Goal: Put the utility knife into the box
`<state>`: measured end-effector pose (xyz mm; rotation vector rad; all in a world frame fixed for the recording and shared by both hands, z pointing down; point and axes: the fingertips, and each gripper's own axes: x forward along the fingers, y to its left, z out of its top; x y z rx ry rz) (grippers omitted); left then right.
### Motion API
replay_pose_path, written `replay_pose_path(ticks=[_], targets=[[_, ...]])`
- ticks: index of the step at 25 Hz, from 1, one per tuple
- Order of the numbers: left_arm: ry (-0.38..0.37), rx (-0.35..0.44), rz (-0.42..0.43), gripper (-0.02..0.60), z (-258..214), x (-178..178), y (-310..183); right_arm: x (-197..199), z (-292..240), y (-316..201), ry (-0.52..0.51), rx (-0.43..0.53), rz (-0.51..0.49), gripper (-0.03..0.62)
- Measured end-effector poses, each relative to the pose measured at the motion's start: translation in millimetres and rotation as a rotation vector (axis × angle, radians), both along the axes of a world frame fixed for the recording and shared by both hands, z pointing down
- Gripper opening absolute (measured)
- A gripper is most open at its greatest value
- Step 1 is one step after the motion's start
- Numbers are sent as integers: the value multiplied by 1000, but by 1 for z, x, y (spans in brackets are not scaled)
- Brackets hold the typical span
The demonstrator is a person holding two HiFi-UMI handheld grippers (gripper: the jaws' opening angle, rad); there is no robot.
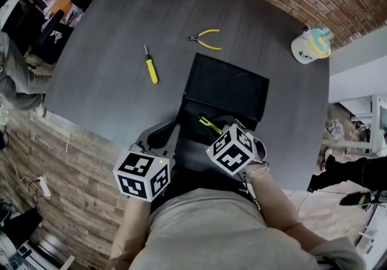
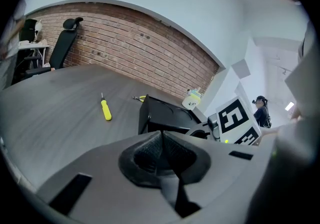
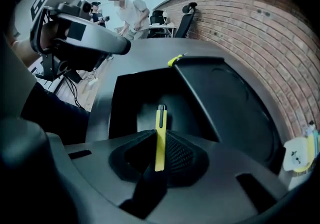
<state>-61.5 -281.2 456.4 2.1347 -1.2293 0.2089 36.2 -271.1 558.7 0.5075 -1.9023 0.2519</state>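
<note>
Above one black box (image 1: 227, 90), the right tongs (image 3: 159, 140) clamp one yellow utility knife (image 3: 160, 118).

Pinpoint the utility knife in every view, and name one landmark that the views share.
Head view: utility knife at lower centre, at the open black box.
Left gripper view: not in it.
Right gripper view: utility knife at centre, upright, clamped in the right gripper.
Shared landmark: the black box, in all three.
</note>
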Motion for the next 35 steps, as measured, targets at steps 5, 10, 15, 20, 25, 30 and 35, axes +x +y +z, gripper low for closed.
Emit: replay_pose_path(ticks=[5, 10, 15, 20, 25, 30, 35], targets=[[8, -12, 3, 26, 2, 0, 2, -1, 8, 2, 24, -9, -14, 64], [1, -12, 9, 26, 3, 0, 4, -2, 11, 1, 16, -14, 14, 67], [-5, -13, 6, 26, 3, 1, 8, 0, 9, 2, 13, 6, 15, 99], [-15, -3, 22, 26, 0, 3, 12, -7, -5, 3, -77, 18, 31, 114], [-32, 22, 52, 26, -7, 9, 15, -13, -43, 1, -330, 16, 177, 144], [-31, 55, 59, 26, -16, 17, 18, -14, -116, -4, -711, 90, 270, 121], [-27, 80, 94, 26, -24, 32, 25, -5, -183, 0, -1034, 132, 357, 64]])
